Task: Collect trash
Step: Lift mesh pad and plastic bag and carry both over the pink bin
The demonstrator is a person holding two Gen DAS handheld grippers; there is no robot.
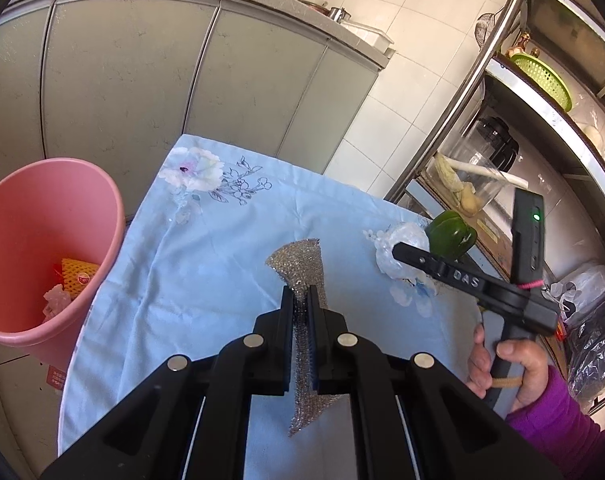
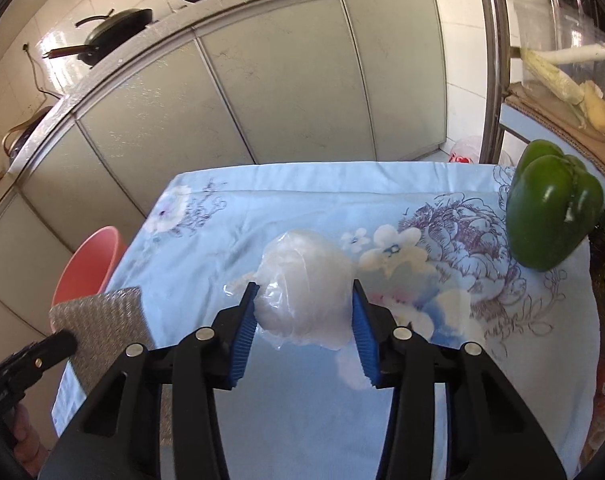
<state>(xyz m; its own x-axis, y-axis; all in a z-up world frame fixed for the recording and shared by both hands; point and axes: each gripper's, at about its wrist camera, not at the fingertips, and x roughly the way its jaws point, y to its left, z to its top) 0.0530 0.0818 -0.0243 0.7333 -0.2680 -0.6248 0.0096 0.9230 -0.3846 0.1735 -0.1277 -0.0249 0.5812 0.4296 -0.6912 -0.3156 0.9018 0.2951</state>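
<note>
Silver mesh cloth (image 1: 302,268) pinched in left gripper (image 1: 301,300)
Right of it, crumpled plastic bag (image 2: 306,304) between spread right gripper (image 2: 305,304) fingers; pink bin (image 1: 42,248) left

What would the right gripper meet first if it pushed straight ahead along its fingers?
The crumpled clear plastic bag: it already sits between the open fingers of the right gripper, on the blue floral cloth. Beyond it, only bare cloth shows.

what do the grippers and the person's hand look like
Both grippers are black plastic with blue ribbed pads and round silver bolts. The right gripper carries raised "DAS" lettering, a pink cord and a black box with a green light. The right hand is bare, with a purple sleeve.
</note>
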